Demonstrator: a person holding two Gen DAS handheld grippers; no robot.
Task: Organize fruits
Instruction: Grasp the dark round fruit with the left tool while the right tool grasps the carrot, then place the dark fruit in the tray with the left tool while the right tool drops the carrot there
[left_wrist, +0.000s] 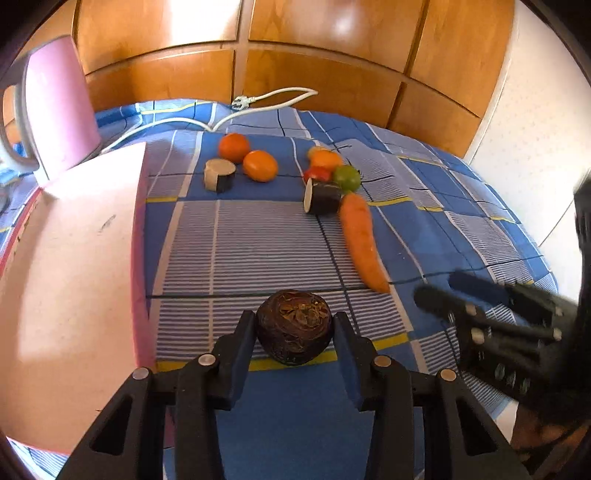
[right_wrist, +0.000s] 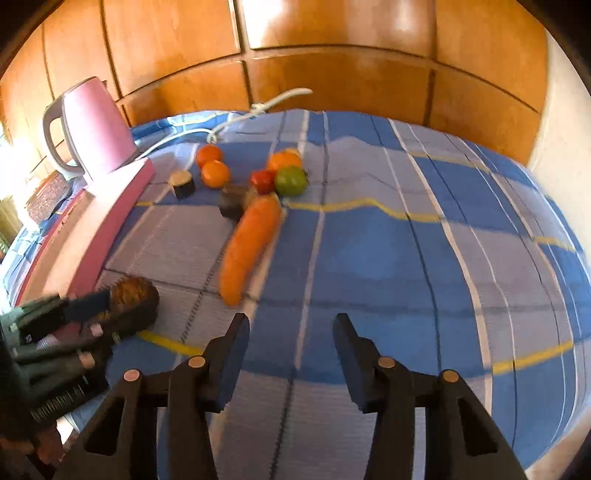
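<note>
My left gripper is shut on a dark brown round fruit, held just above the checked blue cloth; it also shows in the right wrist view. A carrot lies ahead on the right. Beyond it are two dark cut pieces, two oranges, a green fruit, a red piece and another orange fruit. My right gripper is open and empty above the cloth, right of the carrot.
A pink box lies along the left side. A pink kettle stands at the back left with a white cable running along the cloth's far edge. Wooden cabinet doors rise behind.
</note>
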